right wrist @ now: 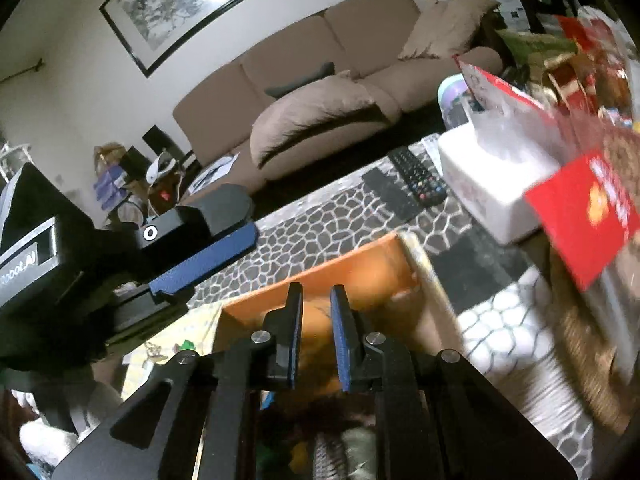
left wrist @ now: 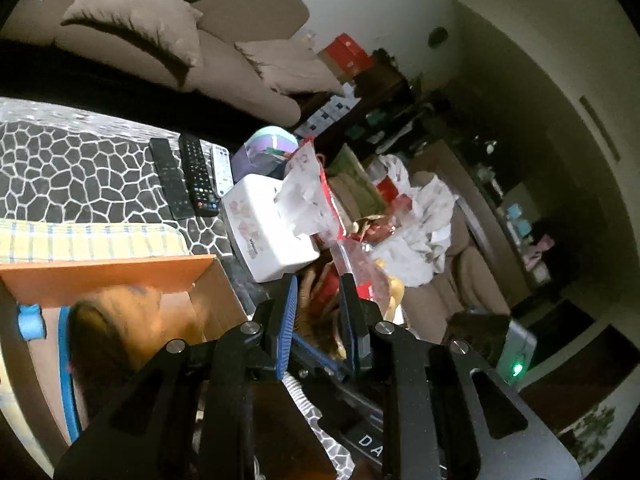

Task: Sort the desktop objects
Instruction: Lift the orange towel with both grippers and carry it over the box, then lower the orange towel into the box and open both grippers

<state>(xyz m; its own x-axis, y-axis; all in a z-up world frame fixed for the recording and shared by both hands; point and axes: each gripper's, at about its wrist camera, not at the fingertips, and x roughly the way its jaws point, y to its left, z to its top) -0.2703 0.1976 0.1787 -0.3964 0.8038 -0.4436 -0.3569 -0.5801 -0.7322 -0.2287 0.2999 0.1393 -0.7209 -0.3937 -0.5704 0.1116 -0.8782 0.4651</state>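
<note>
An open orange cardboard box [left wrist: 100, 280] sits on the patterned table [left wrist: 80, 168], with an orange soft thing [left wrist: 132, 312] blurred inside it. My left gripper [left wrist: 318, 282] hangs to the right of the box, past the table's edge, over a wicker basket [left wrist: 316, 312]. Its jaws are shut with nothing between them. My right gripper [right wrist: 317, 289] hovers above the same box [right wrist: 360, 256], shut and empty. A blue-padded finger of the left gripper [right wrist: 208, 256] shows at the left of the right wrist view.
A white tissue box [left wrist: 264, 224] and black remotes [left wrist: 198, 176] lie beyond the orange box. Red snack bags [right wrist: 580, 216] and the wicker basket [right wrist: 588, 344] crowd the right. A blue tape roll [left wrist: 64, 360] lies in the box. A brown sofa [right wrist: 304, 80] stands behind.
</note>
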